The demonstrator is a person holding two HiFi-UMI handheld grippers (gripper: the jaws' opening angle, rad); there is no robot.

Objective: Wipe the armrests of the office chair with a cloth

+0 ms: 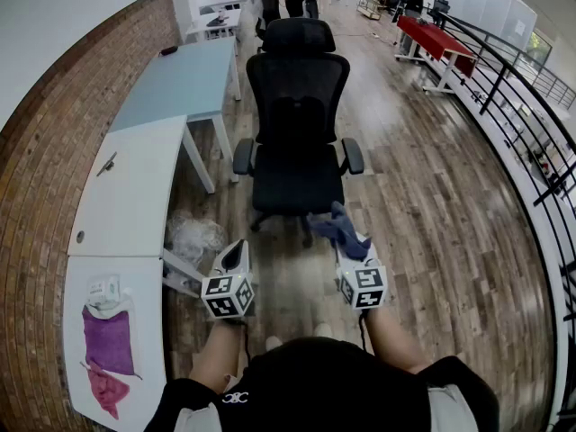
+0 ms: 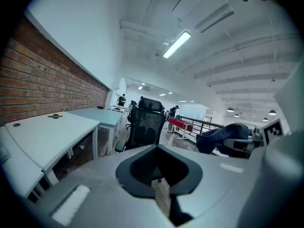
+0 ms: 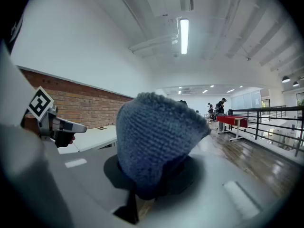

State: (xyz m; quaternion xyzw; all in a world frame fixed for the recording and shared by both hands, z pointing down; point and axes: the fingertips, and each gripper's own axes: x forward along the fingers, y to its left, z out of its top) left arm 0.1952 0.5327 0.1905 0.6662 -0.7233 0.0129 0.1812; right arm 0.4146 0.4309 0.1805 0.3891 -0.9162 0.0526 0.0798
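The right claw (image 1: 349, 252) is clamped on the blue cloth (image 1: 339, 227). The left claw (image 1: 236, 257) is closed with nothing in it. The chair (image 1: 297, 124) stands straight ahead. Its right-side armrest (image 1: 353, 156) is nearest the cloth, not touching.

Showed left gripper (image 2: 160, 189), jaws together, lower centre; office chair (image 2: 145, 126) at centre; white desk (image 2: 42, 132) left; cloth (image 2: 221, 136) right.
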